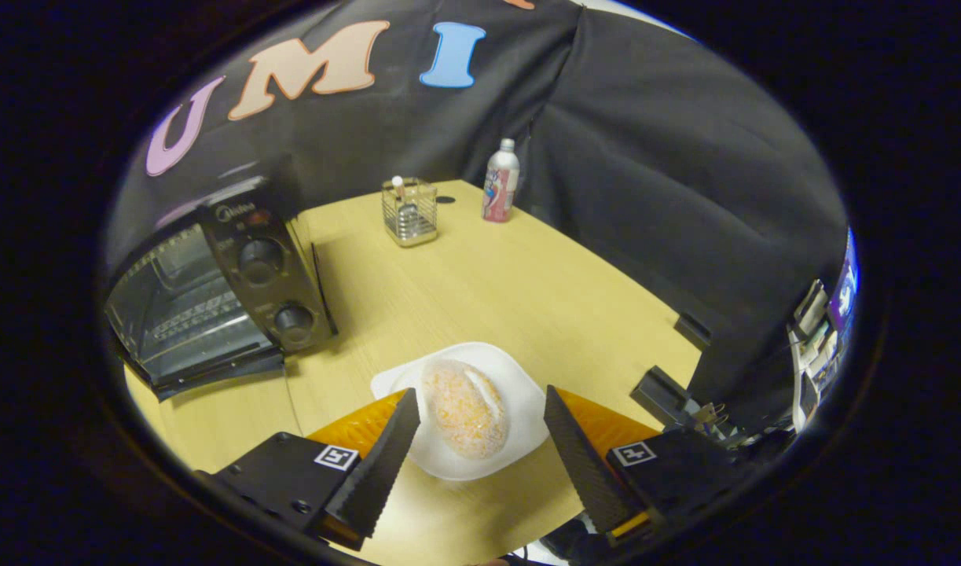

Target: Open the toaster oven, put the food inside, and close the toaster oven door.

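Jaws spread around bread [464, 409] on plate [519, 369], toaster oven [213, 291] open

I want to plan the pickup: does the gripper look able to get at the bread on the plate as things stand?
Probably yes. The gripper is open, its fingers apart on either side of the bread, which lies uncovered on the white plate. Nothing stands between them. The toaster oven, its door already down, sits well off to the side.

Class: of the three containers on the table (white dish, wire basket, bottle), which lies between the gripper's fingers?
The white dish holding the bread roll; the open gripper straddles it, while basket and bottle stand far beyond.
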Demonstrator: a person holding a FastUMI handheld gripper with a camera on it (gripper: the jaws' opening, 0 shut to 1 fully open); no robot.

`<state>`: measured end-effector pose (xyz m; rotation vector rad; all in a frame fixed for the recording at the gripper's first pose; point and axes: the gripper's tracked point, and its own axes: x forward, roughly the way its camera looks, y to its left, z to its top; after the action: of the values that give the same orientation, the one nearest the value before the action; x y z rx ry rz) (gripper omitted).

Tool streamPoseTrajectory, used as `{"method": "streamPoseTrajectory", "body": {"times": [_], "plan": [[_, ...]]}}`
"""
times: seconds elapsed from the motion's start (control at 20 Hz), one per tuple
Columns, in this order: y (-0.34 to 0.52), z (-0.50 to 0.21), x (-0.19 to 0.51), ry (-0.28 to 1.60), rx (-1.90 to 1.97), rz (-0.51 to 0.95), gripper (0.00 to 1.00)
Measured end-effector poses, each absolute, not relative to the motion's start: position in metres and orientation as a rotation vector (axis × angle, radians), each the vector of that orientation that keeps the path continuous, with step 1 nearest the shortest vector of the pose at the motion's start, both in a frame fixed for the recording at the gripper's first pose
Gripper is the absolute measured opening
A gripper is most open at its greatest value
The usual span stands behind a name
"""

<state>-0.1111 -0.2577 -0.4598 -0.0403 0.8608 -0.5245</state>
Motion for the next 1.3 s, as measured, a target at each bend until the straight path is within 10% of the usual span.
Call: {"method": "streamPoseTrajectory", "body": {"times": [0.65, 0.95, 1.3], "plan": [[-0.256, -0.515, -0.119, 0.992, -0.009, -0.459, 0.99], [-0.256, -0.519, -0.118, 0.993, 0.070, -0.479, 0.63], [-0.246, -0.490, -0.093, 0.893, 0.121, -0.479, 0.63]]}}
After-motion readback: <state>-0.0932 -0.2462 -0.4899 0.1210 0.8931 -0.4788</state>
